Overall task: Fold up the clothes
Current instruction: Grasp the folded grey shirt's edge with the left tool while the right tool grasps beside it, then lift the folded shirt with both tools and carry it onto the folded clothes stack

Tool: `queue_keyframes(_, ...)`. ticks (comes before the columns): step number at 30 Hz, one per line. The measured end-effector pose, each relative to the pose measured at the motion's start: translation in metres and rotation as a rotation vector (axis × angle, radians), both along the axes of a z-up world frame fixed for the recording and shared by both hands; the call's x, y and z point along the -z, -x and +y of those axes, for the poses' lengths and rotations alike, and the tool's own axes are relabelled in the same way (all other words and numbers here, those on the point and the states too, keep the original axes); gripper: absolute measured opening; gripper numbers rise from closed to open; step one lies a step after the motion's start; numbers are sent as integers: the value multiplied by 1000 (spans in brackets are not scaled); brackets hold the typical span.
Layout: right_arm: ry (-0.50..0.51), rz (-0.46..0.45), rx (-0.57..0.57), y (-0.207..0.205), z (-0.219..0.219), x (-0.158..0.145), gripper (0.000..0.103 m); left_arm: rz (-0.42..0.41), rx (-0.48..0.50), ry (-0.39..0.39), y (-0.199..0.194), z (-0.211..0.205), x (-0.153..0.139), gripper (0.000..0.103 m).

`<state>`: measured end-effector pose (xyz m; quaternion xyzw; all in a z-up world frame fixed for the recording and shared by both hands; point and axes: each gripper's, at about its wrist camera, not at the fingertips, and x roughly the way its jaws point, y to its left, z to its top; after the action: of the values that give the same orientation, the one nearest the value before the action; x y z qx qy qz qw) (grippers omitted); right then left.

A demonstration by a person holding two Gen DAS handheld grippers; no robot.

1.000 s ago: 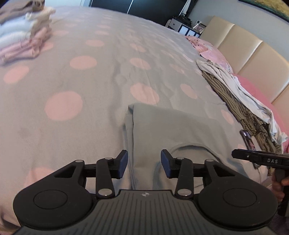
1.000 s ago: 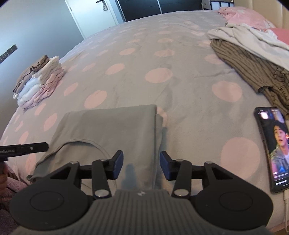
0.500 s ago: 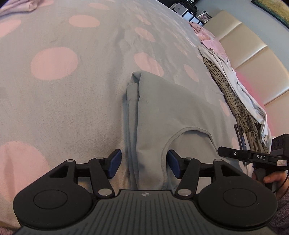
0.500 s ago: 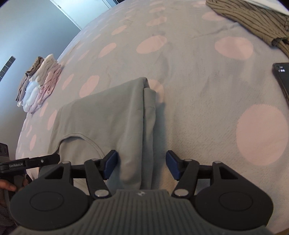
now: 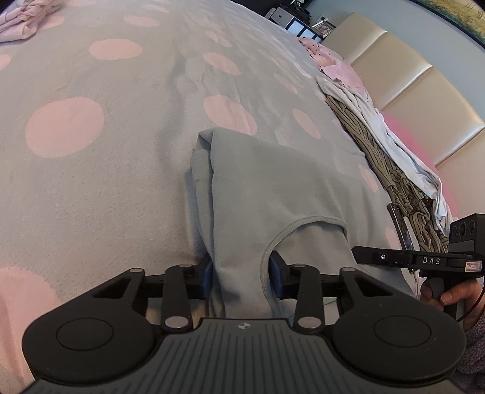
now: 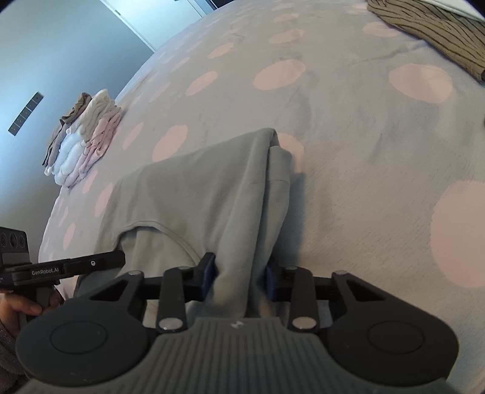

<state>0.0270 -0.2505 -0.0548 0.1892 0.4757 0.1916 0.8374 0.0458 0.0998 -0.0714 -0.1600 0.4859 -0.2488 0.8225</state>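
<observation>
Lying flat on the spotted bed cover [image 5: 127, 188], the grey garment [image 5: 272, 194] has its sides folded inward, and its near edge runs out of sight under both gripper bodies, so the hem nearest the person cannot be seen in either view. A dark flat object [image 5: 400, 224] at the cover's right edge is seen edge-on beside the striped brown garment [image 5: 391, 169]; what it is cannot be made out. The pink pile [image 5: 21, 18] at the top left of the left wrist view is cut off by the frame.

Only the right wrist view shows the whole stack of folded clothes [image 6: 81, 145], well apart from the grey garment, near the far left edge of the bed. Only the left wrist view shows the padded headboard [image 5: 409, 100], the white garment [image 5: 379, 121] lying on the striped one, and the shelves beyond. Each view catches the other gripper side-on, with part of a hand [image 5: 454, 295] on its handle.

On the left gripper [image 5: 241, 277] the fingers stand narrow and are closing, with a raised fold beside the neckline bunched between the blue pads [image 5: 207, 275]. On the right gripper [image 6: 239, 277] the fingers are likewise narrow and closing on a raised fold at the garment's opposite side, cloth pinched against both pads.
</observation>
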Motion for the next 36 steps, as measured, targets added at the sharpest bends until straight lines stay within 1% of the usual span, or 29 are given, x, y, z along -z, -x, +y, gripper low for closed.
queue_keyframes(3,1,-20,1,3,0,-5,28,-28,-2,2,4,1,-5,20)
queue_keyframes(6,-7,-32,6,5,-1,-10,26,-51,-2,10,7,2,-11,18)
queue_keyframes(14,-42,-95,-3,12,4,-32,25,-124,-8,37,15,3,-35,17)
queue_keyframes(22,-89,-152,-15,14,12,-61,25,-186,-36,66,20,16,-67,17)
queue_keyframes(26,-113,-160,-20,12,17,-78,25,-191,-46,73,18,24,-84,17)
queue_keyframes(30,-141,-133,-31,-3,31,-96,25,-168,-50,65,7,37,-103,17)
queue_keyframes(36,-194,-115,-75,-36,72,-129,25,-178,-65,18,-17,78,-148,17)
